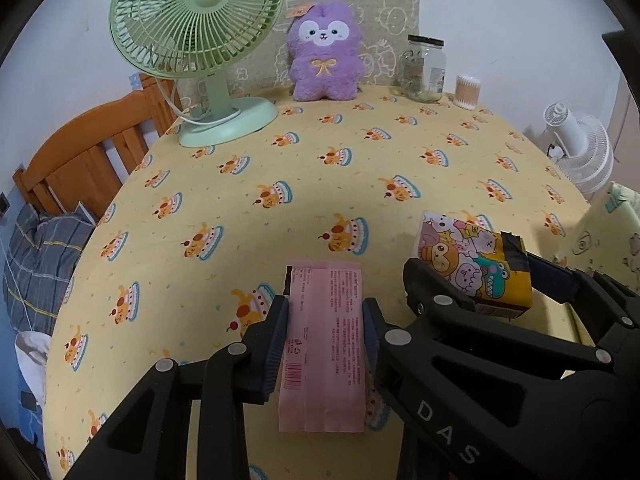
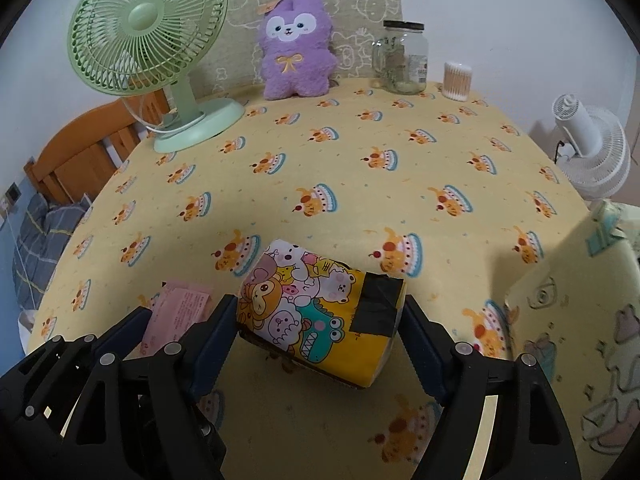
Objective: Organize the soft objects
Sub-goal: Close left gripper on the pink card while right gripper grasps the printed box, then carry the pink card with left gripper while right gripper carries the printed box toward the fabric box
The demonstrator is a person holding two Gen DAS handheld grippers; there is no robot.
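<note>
Nearest in the left wrist view, the left gripper (image 1: 325, 340) has its fingers (image 1: 276, 340) pressed against both long sides of a pink tissue pack (image 1: 324, 344), which lies lengthwise between them at the near edge of the table (image 1: 280, 168) under its yellow cake-print cloth. Just to the right, the right gripper (image 2: 318, 332) has its fingers (image 2: 216, 336) set wider, flanking a cartoon-print tissue pack (image 2: 316, 312) with a patch of black tape on its right end; the left finger touches the pack, while I cannot tell whether the right finger meets it or stands just off it. The two packs sit near each other but apart. At the far edge, a green desk fan (image 1: 196, 40) stands on the left, a purple plush toy (image 1: 324, 52) sits upright against a patterned cushion (image 1: 384, 12), and to its right stand a glass jar (image 1: 424, 68) with a dark lid and a tub of cotton swabs (image 1: 467, 92). Beyond the table, a wooden bed frame (image 1: 80, 152) shows at left and a white fan (image 1: 580, 148) at right.
</note>
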